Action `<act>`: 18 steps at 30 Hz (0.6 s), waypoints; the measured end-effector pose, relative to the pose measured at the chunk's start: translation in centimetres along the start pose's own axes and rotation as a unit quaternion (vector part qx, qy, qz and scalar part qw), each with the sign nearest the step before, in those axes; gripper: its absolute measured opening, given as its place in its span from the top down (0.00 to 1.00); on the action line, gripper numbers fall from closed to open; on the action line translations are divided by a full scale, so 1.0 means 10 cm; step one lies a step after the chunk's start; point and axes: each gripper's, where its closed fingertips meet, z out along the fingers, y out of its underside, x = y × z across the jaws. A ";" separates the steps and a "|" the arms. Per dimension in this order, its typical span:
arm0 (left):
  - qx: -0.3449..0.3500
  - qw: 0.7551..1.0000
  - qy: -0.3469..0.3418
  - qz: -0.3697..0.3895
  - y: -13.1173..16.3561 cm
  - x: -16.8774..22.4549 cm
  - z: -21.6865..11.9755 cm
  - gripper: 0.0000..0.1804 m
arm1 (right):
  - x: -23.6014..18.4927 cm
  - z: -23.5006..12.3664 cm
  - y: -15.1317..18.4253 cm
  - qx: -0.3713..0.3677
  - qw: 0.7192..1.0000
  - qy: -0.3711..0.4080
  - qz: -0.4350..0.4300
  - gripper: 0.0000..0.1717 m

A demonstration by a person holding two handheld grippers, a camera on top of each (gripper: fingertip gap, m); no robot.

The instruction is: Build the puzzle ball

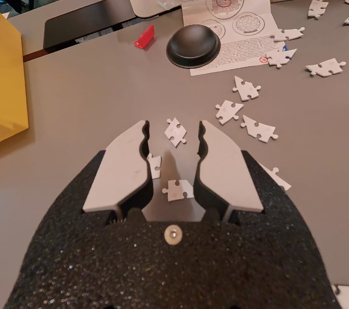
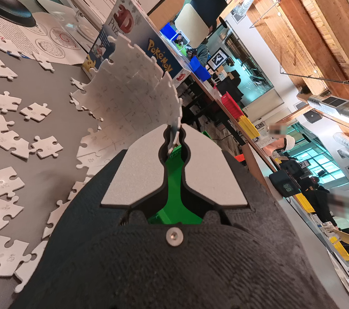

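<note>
My left gripper [image 1: 174, 127] is open above the grey table [image 1: 94, 92]. A loose white puzzle piece [image 1: 175, 132] lies on the table between its fingertips, touched by neither pad. Another white piece [image 1: 175, 190] lies farther back between the fingers, and a third [image 1: 154, 165] shows by the left finger. My right gripper [image 2: 174, 132] is shut on the edge of a curved, partly built shell of joined white puzzle pieces [image 2: 128, 95], held tilted above the table. Loose white pieces [image 2: 35, 111] lie on the table to its left.
A black dome-shaped stand [image 1: 192, 45] sits on an instruction sheet [image 1: 245, 50]. A red plastic part [image 1: 145, 38] lies beside it. A yellow envelope [image 1: 11, 80] is at the left. The blue puzzle box [image 2: 143, 39] stands behind the shell. More loose pieces [image 1: 258, 128] lie at the right. The left gripper's tips are roughly 45 centimeters from the right gripper's.
</note>
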 end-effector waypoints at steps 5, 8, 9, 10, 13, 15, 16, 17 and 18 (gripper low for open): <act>-0.003 1.000 0.008 0.016 0.07 0.02 -0.06 0.74 | -0.03 0.01 -0.04 -0.002 1.000 -0.004 -0.010 0.95; -0.006 1.000 0.008 0.019 0.12 -0.02 -0.08 0.75 | -0.04 -0.01 -0.09 -0.002 1.000 -0.004 -0.017 0.95; -0.008 1.000 0.010 0.015 0.13 -0.03 -0.08 0.75 | -0.04 -0.01 -0.10 -0.002 1.000 -0.003 -0.017 0.95; -0.008 1.000 0.012 0.008 0.13 -0.04 -0.09 0.75 | -0.03 -0.01 -0.13 0.002 1.000 -0.002 -0.020 0.95; 0.004 1.000 0.018 0.002 0.09 -0.04 -0.15 0.76 | -0.07 0.01 -0.17 0.007 1.000 -0.008 -0.018 0.95; 0.013 1.000 0.019 0.008 0.08 -0.06 -0.21 0.76 | -0.11 0.02 -0.19 0.006 1.000 -0.013 -0.024 0.95; 0.013 1.000 0.020 0.010 0.10 -0.06 -0.23 0.77 | -0.13 0.03 -0.21 0.006 0.999 -0.016 -0.028 0.95; 0.012 1.000 0.020 0.010 0.12 -0.07 -0.26 0.78 | -0.15 0.04 -0.22 0.007 0.999 -0.019 -0.032 0.95; 0.011 1.000 0.021 0.011 0.14 -0.07 -0.28 0.78 | -0.16 0.04 -0.23 0.009 0.999 -0.021 -0.031 0.95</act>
